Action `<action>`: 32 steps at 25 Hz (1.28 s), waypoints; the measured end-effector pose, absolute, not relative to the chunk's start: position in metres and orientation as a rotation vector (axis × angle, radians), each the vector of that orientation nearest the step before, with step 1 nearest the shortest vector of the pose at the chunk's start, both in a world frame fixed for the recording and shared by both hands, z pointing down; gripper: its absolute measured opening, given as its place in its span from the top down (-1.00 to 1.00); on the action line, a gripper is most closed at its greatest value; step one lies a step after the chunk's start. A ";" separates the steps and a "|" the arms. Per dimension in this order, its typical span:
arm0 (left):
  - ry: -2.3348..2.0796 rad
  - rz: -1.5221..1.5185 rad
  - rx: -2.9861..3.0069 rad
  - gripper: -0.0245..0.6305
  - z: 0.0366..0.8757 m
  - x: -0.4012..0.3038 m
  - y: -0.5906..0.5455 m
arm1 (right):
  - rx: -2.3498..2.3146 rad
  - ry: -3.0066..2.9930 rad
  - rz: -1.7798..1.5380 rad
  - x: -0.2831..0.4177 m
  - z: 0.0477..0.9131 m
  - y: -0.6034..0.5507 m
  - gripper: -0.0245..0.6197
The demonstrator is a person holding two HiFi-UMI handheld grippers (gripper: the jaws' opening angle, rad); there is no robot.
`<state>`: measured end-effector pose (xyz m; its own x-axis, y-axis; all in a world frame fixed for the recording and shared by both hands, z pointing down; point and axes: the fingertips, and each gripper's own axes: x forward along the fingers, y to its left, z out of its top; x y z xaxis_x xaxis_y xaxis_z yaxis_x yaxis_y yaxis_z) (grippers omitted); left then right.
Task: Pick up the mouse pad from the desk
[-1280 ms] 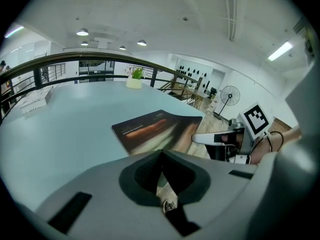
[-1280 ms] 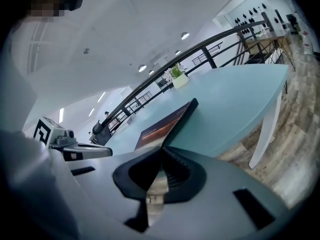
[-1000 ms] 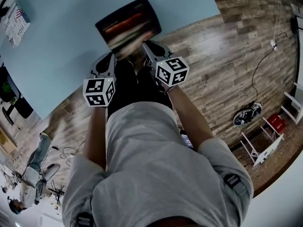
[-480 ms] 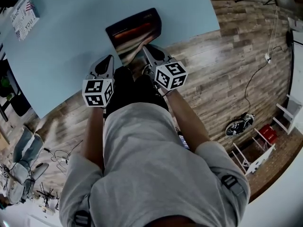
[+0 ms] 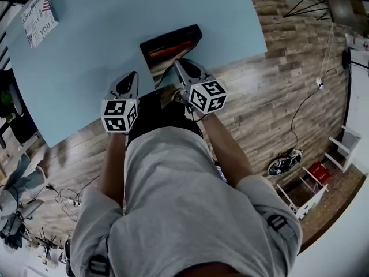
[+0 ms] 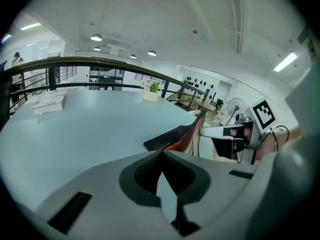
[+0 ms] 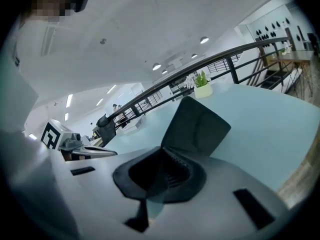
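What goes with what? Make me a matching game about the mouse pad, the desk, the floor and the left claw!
Things:
1. mouse pad
2. desk
3. floor
4. left claw

States:
a. brown wooden planks
b. light blue
c. shut, with nothing in it
d. pinched in the right claw

Pairs: 1-d, 2-b, 3-a, 4-c
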<state>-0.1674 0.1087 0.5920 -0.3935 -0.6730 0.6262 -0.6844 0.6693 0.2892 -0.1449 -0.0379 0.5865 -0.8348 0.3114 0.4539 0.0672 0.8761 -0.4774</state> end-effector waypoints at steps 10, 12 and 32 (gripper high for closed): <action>-2.148 -0.003 1.078 0.89 0.584 -0.195 0.131 | -0.254 -2.534 0.534 -0.175 0.576 -0.023 0.88; -2.144 -0.007 1.091 0.89 0.583 -0.201 0.138 | -0.244 -2.546 0.520 -0.182 0.573 -0.019 0.88; -2.233 -0.075 1.051 0.89 0.550 -0.249 0.135 | -0.316 -2.590 0.508 -0.238 0.542 -0.020 0.88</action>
<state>-0.2488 0.1349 0.5495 -0.4593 -0.7050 0.5404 -0.6674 0.6754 0.3138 -0.2377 -0.0202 0.5418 -0.8589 0.3073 0.4097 0.1296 0.9044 -0.4065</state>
